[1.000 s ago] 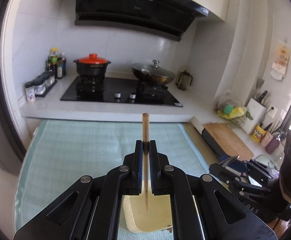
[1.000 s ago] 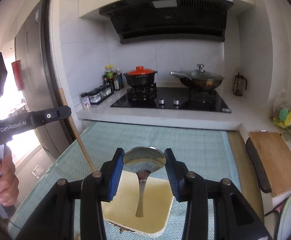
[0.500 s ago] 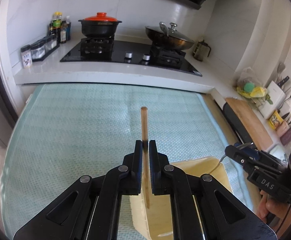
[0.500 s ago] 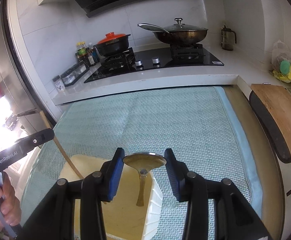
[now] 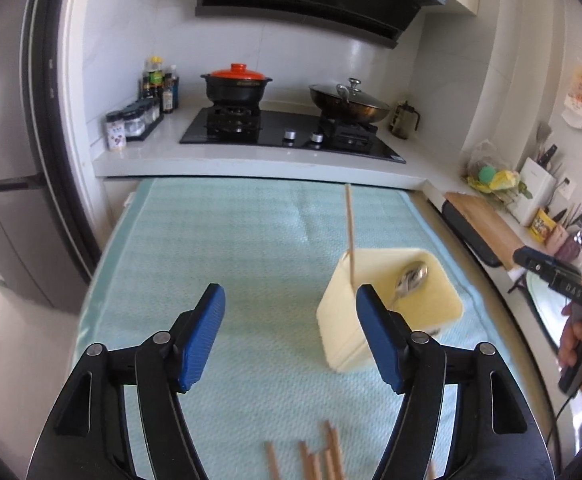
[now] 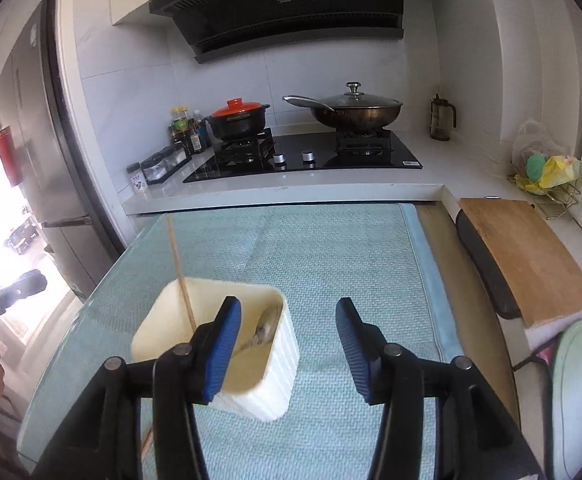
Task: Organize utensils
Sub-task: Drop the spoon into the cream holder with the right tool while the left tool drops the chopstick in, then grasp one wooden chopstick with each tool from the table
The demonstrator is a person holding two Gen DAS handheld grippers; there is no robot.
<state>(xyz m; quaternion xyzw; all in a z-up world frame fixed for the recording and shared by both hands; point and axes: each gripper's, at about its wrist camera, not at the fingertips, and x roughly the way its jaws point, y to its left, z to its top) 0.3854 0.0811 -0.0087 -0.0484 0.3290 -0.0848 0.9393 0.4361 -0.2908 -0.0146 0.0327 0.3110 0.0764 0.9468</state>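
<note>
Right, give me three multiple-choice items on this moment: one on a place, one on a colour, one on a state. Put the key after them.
1. Where is the spoon?
A. inside the cream container
B. on the wooden board
C. in the right gripper

2. What colour is the lid of the black pot on the stove?
A. green
B. red-orange
C. white

3. How do the left gripper and right gripper stand?
A. both shut on utensils
B. only the left open
C. both open and empty

Key:
1 A, the spoon's bowl leans against the container's inner wall, near the upright chopstick.
2 B, the lid shows red-orange in both views.
3 C, each pair of blue pads stands wide apart with nothing between them.
</note>
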